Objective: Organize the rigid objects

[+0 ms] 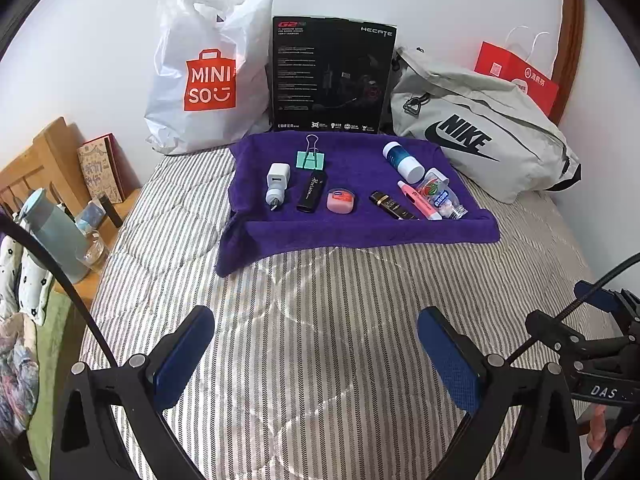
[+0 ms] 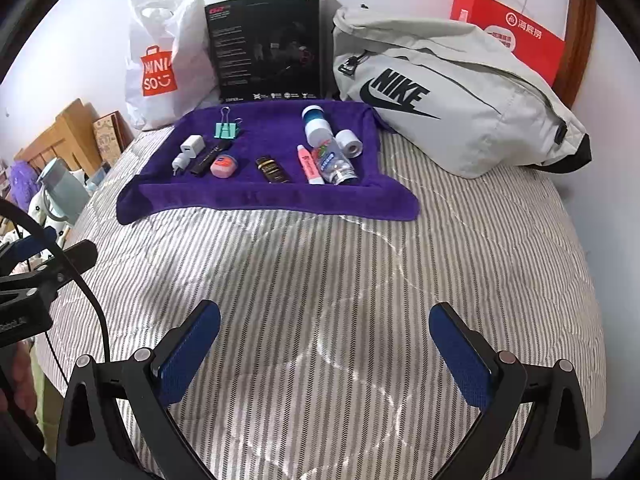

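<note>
Both grippers, left (image 1: 316, 344) and right (image 2: 324, 340), are spread wide, hold nothing and hover over the striped bedspread (image 2: 320, 272), well short of the purple towel (image 2: 256, 196). The small items sit on the towel: charger (image 2: 187, 154), binder clip (image 2: 226, 130), pink tin (image 2: 223, 166), bottles (image 2: 320, 130) (right-hand cluster touching). That fits either sorted or still to sort; any pick there wants a jaw-width gap, so take outer pieces and close across the short axis.

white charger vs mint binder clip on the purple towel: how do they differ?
Colour: the charger is plain white; the binder clip is mint green with pinkish wire handles.
Shape: the charger is a blocky cube with prongs pointing toward the camera; the binder clip is a flat wedge with thin loop handles.
Position: the binder clip sits farther back, near the black box; the charger lies nearer, at the row's left end.
Both rest untouched on the purple towel.
</note>
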Action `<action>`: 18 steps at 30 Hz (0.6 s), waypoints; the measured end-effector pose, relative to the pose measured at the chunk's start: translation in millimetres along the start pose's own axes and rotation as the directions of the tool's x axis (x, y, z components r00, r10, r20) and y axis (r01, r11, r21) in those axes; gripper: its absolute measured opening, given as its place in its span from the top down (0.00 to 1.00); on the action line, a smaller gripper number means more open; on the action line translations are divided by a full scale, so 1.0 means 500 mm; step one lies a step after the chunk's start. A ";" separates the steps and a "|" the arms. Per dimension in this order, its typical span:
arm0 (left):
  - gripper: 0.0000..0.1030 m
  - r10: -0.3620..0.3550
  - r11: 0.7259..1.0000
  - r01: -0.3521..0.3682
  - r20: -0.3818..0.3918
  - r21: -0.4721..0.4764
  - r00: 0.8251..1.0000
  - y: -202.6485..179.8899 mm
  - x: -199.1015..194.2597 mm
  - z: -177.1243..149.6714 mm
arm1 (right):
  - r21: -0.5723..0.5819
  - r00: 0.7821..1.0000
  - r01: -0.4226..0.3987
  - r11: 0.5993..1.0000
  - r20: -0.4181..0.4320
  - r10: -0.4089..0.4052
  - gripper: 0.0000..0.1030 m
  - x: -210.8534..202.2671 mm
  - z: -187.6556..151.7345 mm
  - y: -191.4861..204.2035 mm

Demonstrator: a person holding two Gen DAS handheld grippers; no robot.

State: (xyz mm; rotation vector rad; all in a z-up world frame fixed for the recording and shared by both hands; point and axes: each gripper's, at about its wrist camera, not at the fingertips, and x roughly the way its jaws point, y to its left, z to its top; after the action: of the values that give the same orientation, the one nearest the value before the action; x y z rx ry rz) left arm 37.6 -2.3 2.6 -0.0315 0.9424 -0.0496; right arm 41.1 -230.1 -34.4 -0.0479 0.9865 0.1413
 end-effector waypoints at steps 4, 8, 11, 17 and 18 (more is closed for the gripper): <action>0.00 0.009 1.000 -0.009 0.000 -0.004 1.000 -0.002 0.000 -0.001 | 0.001 1.000 0.003 1.000 -0.001 -0.003 0.00 0.003 -0.002 -0.003; 0.00 0.014 1.000 -0.014 -0.004 -0.003 1.000 -0.001 0.001 -0.001 | 0.000 1.000 0.001 1.000 0.002 -0.001 0.00 0.002 -0.003 -0.002; 0.00 0.011 1.000 -0.011 -0.003 -0.003 1.000 -0.001 0.002 -0.001 | -0.003 1.000 -0.002 1.000 0.006 0.002 0.00 0.001 -0.001 -0.002; 0.00 0.011 1.000 -0.011 -0.006 -0.004 1.000 0.002 0.005 0.001 | -0.007 1.000 -0.002 1.000 0.018 0.002 0.00 -0.006 0.000 -0.002; 0.00 0.011 1.000 -0.011 -0.005 -0.005 1.000 0.002 0.004 0.001 | -0.007 1.000 -0.003 1.000 0.017 0.003 0.00 -0.007 0.000 -0.002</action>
State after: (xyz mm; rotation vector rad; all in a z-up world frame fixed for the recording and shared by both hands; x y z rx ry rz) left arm 39.1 -1.4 1.2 -0.0314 0.9479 -0.0374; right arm 39.6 -231.3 -31.6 -0.0511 0.9690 0.1478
